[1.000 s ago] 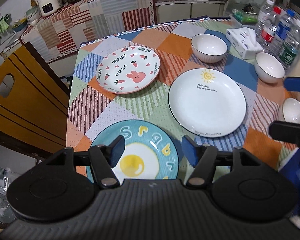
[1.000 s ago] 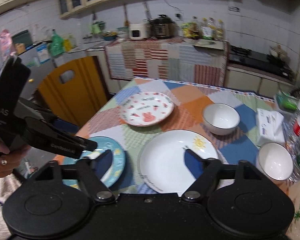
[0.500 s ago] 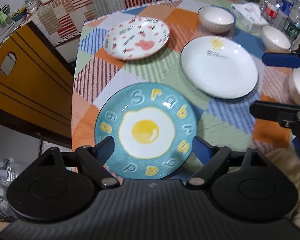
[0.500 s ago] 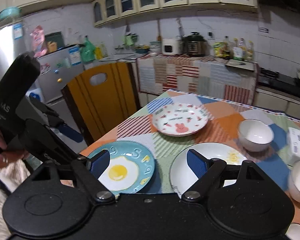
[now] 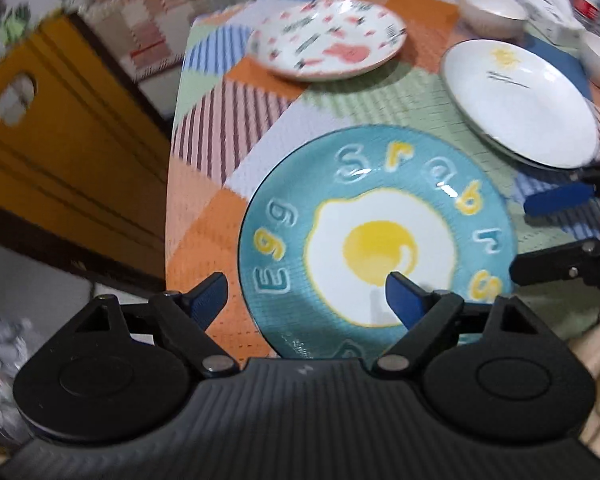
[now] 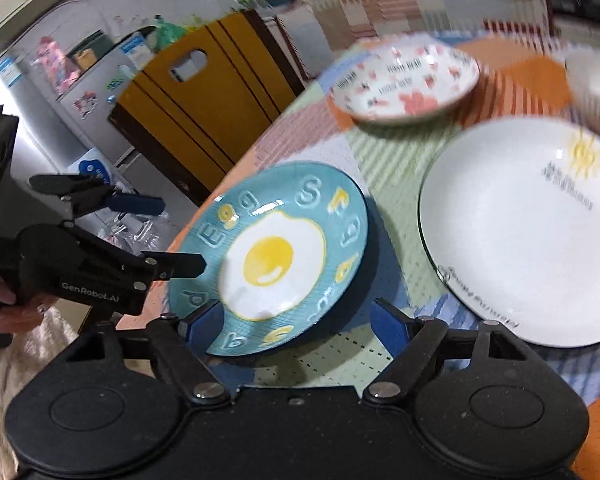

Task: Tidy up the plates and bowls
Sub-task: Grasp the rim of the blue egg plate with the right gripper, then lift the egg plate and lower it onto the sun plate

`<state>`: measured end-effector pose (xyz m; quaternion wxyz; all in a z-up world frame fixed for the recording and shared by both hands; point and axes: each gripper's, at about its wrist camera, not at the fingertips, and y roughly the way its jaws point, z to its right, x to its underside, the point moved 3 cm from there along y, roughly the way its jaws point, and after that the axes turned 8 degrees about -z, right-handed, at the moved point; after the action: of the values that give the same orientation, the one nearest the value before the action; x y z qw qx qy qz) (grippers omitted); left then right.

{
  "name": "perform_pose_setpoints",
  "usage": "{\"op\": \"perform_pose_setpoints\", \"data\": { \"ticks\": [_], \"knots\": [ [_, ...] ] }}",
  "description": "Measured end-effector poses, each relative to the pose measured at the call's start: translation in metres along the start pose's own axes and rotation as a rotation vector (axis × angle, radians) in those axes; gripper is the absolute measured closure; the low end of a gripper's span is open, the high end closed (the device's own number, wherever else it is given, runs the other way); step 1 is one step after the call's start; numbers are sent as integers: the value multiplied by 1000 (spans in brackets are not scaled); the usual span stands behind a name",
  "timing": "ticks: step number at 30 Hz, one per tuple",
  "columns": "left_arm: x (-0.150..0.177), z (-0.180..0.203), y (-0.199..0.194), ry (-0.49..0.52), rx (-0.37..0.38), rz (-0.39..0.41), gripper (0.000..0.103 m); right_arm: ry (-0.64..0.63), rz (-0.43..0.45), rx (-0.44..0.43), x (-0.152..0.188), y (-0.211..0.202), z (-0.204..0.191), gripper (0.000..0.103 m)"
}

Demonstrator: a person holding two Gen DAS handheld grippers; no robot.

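Compared with half a second ago, both grippers have closed in on the blue egg plate [image 5: 376,236], which now fills much more of each wrist view; the motion blur across the far dishes indicates the approach is in progress. The left gripper [image 5: 304,294] has its jaws wide, one finger off the plate's left rim over the patchwork tablecloth [image 5: 204,184] and the other over the painted egg. The right gripper [image 6: 298,322] is also wide open, its fingers straddling the near rim of the same plate from the other side. Neither gripper grips anything yet. The plate lies flat at the near corner of the table, apart from the white sun plate [image 6: 532,232] and the pink rabbit plate [image 5: 326,40], with a white bowl [image 5: 490,16] beyond. The likely meaning: this plate has been selected first, probably for stacking.
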<state>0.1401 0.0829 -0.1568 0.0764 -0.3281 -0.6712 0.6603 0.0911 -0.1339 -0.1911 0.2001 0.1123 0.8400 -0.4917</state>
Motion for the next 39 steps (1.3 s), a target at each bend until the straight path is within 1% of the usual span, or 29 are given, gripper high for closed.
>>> {"op": "perform_pose_setpoints", "data": {
  "ticks": [1, 3, 4, 5, 7, 8, 9, 10, 11, 12, 13, 14, 15, 17, 19, 21, 22, 24, 26, 28, 30, 32, 34, 36, 39],
  "knots": [
    [0, -5, 6, -14, 9, -15, 18, 14, -5, -3, 0, 5, 3, 24],
    [0, -12, 18, -27, 58, -45, 19, 35, -21, 5, 0, 13, 6, 33],
    [1, -15, 24, -38, 76, -56, 20, 42, -27, 13, 0, 16, 8, 39],
    [2, -19, 29, -56, 73, -74, 21, 47, -32, 25, 0, 20, 9, 42],
    [5, -22, 36, -75, 97, -106, 26, 60, -33, 36, 1, 24, 10, 52],
    [7, -22, 38, -80, 108, -118, 33, 62, -31, 35, 1, 24, 11, 55],
    [9, -22, 39, -85, 104, -126, 38, 66, -26, 40, 1, 25, 11, 61],
    [10, -23, 38, -104, 88, -113, 40, 69, -23, 33, 2, 24, 10, 66],
    [10, -24, 37, -115, 63, -108, 45, 70, -22, 25, 2, 24, 10, 73],
    [10, -24, 36, -126, 43, -102, 49, 72, -18, 18, 2, 24, 9, 76],
    [10, -25, 35, -143, 46, -102, 52, 69, -16, 15, 3, 25, 8, 79],
    [10, -26, 35, -162, 61, -104, 59, 66, -17, 21, 2, 26, 6, 79],
    [10, -27, 35, -184, 82, -107, 64, 65, -18, 29, 1, 27, 5, 79],
    [8, -28, 35, -221, 88, -110, 64, 80, -20, 25, 1, 29, 6, 80],
    [8, -32, 37, -261, 100, -107, 63, 120, -20, -5, 1, 35, 11, 80],
    [7, -35, 39, -294, 123, -105, 61, 129, 19, -14, 2, 35, 15, 81],
    [7, -36, 40, -312, 134, -103, 61, 126, 31, -16, 2, 35, 18, 84],
    [7, -36, 40, -331, 134, -103, 61, 141, 24, -33, 2, 34, 21, 84],
    [7, -33, 39, -327, 120, -100, 61, 100, 15, -16, 1, 34, 15, 80],
    [7, -31, 39, -323, 129, -105, 61, 62, 3, 8, 0, 33, 9, 80],
    [8, -28, 37, -313, 146, -111, 61, 66, -7, -8, 1, 30, 12, 79],
    [9, -21, 34, -287, 154, -106, 61, 55, -1, -5, 4, 24, 14, 80],
    [8, -15, 27, -268, 148, -90, 61, 53, 7, -4, 6, 18, 16, 80],
    [8, -10, 19, -272, 148, -71, 61, 57, 18, -10, 6, 11, 18, 80],
    [7, -1, 5, -260, 153, -29, 61, 38, 45, -6, 4, -2, 18, 80]
  ]
}}
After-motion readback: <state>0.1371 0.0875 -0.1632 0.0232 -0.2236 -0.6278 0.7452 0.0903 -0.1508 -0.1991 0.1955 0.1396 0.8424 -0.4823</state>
